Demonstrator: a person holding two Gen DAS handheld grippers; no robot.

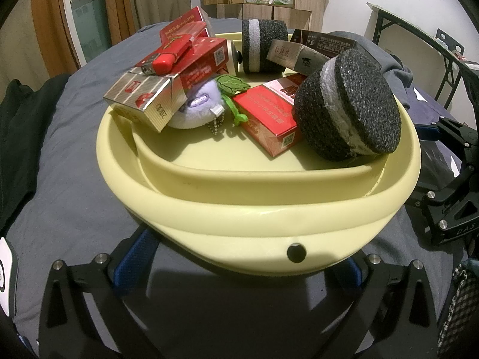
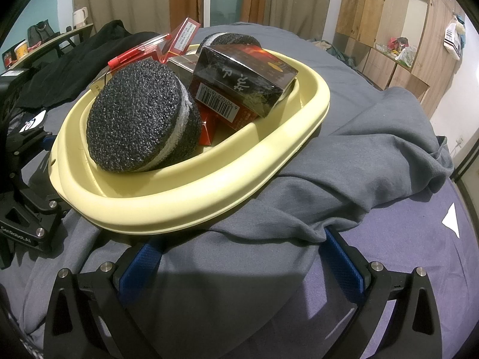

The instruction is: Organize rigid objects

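Observation:
A pale yellow oval tray (image 1: 263, 206) rests on a grey-sheeted bed. It holds several red and silver boxes (image 1: 269, 113), a red lighter (image 1: 170, 52), a purple plush keychain (image 1: 194, 107), and two black foam discs with white bands (image 1: 350, 101) (image 1: 263, 45). My left gripper (image 1: 242, 257) is open, its blue-padded fingers (image 1: 134, 257) straddling the tray's near rim. In the right wrist view the tray (image 2: 185, 203), the near disc (image 2: 140, 119) and a dark box (image 2: 245, 77) show. My right gripper (image 2: 239, 254) is open and empty over the grey cloth (image 2: 374, 155), just below the tray.
Wooden cabinets (image 2: 389, 30) stand behind the bed. A folding table (image 1: 419, 30) is at the right. Black clothing (image 2: 74, 59) lies on the bed's far side. The right gripper's body (image 1: 449, 179) shows beside the tray.

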